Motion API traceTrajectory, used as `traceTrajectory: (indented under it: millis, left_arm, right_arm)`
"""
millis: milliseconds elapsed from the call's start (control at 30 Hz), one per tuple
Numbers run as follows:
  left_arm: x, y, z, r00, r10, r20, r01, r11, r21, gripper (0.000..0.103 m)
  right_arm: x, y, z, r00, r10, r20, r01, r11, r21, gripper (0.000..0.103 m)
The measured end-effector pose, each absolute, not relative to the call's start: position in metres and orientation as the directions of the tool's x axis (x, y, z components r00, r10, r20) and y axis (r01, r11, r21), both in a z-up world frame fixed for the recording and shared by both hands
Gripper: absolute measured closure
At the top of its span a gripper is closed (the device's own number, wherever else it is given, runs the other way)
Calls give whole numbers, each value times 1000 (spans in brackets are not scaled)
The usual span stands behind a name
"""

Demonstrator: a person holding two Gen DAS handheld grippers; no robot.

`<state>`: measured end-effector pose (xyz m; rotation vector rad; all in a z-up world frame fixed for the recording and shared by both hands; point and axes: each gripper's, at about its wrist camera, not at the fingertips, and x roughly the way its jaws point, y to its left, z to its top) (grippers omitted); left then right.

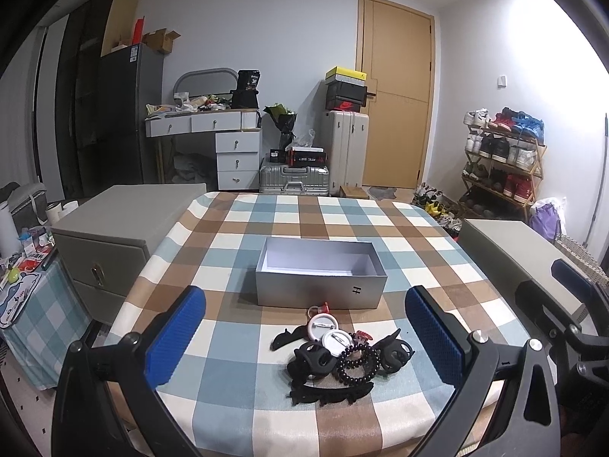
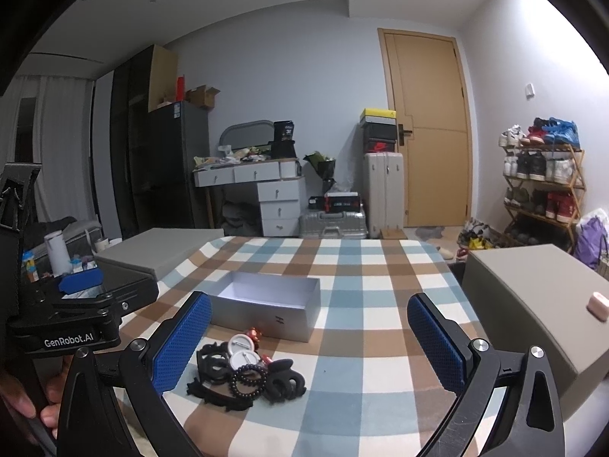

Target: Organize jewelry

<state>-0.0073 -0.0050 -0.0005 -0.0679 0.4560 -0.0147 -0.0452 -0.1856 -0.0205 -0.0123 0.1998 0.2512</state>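
Crosswise, the open silver box (image 1: 321, 289) lies, long axis left-right.

The tablecloth (image 1: 243, 392) is checked in blue, brown and cream. On it a silver-grey box (image 1: 319, 291) has a white inside. At six o'clock of the box lie black hair claws (image 1: 312, 361), a dark beaded bracelet (image 1: 359, 363) and white round badges (image 1: 318, 324). The gripper pads (image 1: 177, 337) are blue on black arms.

Checked-cloth table (image 1: 243, 392), open grey box (image 1: 321, 289) mid-table, accessory pile (image 1: 338, 358) just in front w/ black claw clips, bead bracelet, badges
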Motion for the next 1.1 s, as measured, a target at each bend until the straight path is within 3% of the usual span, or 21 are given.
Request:
traceTrajectory:
  millis: [400,900,1100]
  left_arm:
    - [-1,-4,-12,882,-18,-471,-9,998,-55,1]
    - [12,17,-51,825,18,-565,-54,997,-46,1]
    - [11,17,-62,803,16,-595,-52,998,-44,1]
  right_arm:
    - [-30,-190,-35,932,273,-240,-269,962,50,0]
    - [43,-186,-105,764,419,-492,-374,907,192,0]
    - [68,-180,-127,691,470,-548,-382,882,275,0]
